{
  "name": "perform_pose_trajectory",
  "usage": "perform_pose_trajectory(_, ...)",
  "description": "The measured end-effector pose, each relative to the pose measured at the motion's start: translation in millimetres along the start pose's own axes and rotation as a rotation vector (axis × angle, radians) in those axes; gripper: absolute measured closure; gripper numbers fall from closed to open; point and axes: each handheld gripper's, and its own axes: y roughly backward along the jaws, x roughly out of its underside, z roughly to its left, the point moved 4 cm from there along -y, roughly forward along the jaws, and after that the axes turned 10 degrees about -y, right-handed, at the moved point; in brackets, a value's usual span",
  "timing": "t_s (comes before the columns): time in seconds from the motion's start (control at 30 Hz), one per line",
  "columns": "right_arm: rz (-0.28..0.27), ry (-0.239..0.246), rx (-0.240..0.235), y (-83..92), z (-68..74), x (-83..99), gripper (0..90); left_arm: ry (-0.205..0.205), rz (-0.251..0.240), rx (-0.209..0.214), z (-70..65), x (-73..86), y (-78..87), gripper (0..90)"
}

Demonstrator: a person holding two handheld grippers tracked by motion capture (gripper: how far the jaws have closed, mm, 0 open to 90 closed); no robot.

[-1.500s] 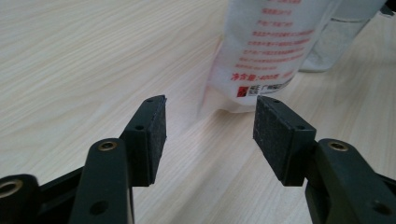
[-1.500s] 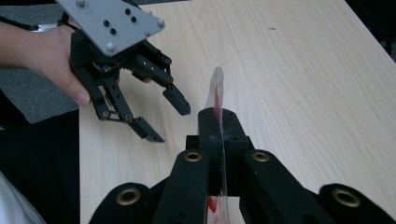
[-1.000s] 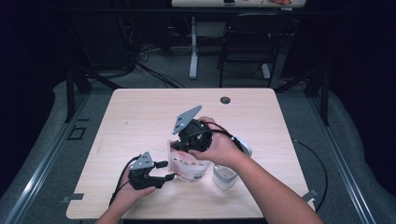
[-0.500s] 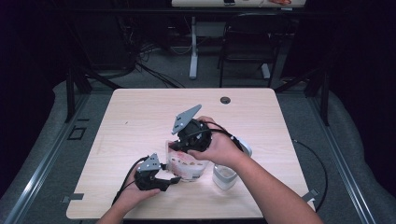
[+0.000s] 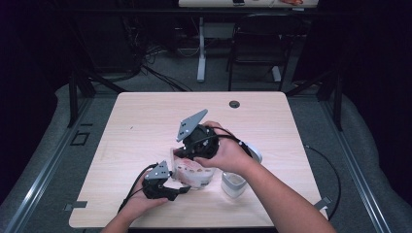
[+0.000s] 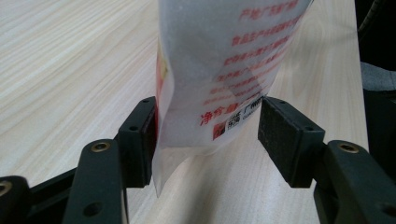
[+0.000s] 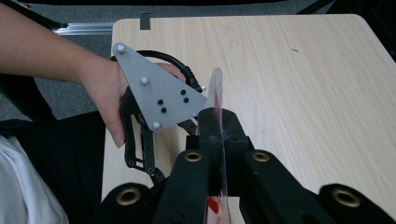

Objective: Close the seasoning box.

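Observation:
A clear plastic pouch (image 5: 193, 174) with red print hangs just above the table (image 5: 145, 121), near its front. My right gripper (image 5: 187, 156) is shut on the pouch's top edge, seen end-on as a thin sheet (image 7: 216, 93) pinched between its jaws (image 7: 219, 126). My left gripper (image 5: 183, 187) comes in from the left at the pouch's lower corner. In the left gripper view the pouch (image 6: 224, 70) hangs between that gripper's (image 6: 208, 135) jaws. The jaws stand open, with a gap on the right side. The left gripper's grey plate (image 7: 156, 95) also appears in the right gripper view.
A small white cup (image 5: 233, 184) stands on the table just right of the pouch, under the right forearm. A white round piece (image 5: 253, 153) lies behind the right hand. A black cable hole (image 5: 234, 104) sits near the far edge. Dark floor and chairs surround the table.
The left gripper has slid right along the table until its jaws straddle the pouch's lower corner. The right gripper has held still with the pouch.

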Motion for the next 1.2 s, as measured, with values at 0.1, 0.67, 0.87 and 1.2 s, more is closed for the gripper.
perform_pose_trajectory(0.1,0.001,0.003,0.002,0.4,0.1,-0.5,90.0,-0.005,0.005,-0.007,-0.3,-0.7,0.6,44.4)
perform_pose_trajectory(0.67,-0.01,0.013,-0.01,1.8,2.0,0.1,90.0,-0.02,0.03,-0.001,-0.9,-2.5,3.8,56.3)
perform_pose_trajectory(0.87,-0.008,0.024,-0.018,2.4,2.9,-0.8,90.0,0.001,0.039,0.009,0.0,-3.3,7.5,59.9)
perform_pose_trajectory(1.2,-0.025,0.024,-0.034,4.4,1.6,-1.1,89.9,0.023,0.04,-0.002,3.1,-3.4,14.5,65.5)
